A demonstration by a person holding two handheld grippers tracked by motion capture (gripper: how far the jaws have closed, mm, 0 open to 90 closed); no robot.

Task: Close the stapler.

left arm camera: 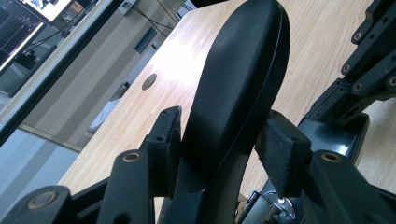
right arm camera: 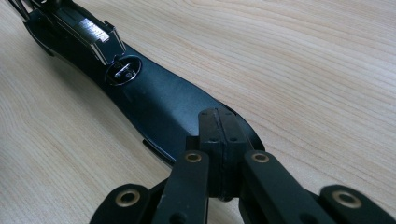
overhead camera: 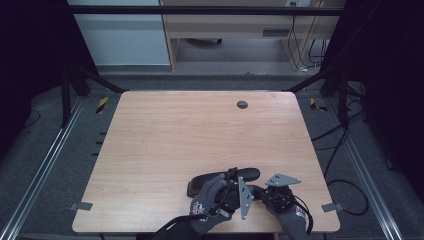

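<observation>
My left gripper (left arm camera: 219, 144) straddles a long black stapler (left arm camera: 238, 79), pads (left arm camera: 282, 149) narrow beside it, seemingly touching. The stapler lies near the table's (overhead camera: 165, 135) near edge, long axis left to right, smooth glossy plastic, rounded, tapering. My right gripper (right arm camera: 222, 154), pads pressed together, rests on its right end (right arm camera: 168, 112); a metal insert glints farther along.

Glossy black stapler (right arm camera: 159, 100) with a silvery metal strip, lying on pale wood-grain table (overhead camera: 175, 135). Matte black gripper pads (left arm camera: 282, 151), brass-coloured rivets. Grey gloves (overhead camera: 210, 197) with red-and-white markings. Grey three-cornered plates.
</observation>
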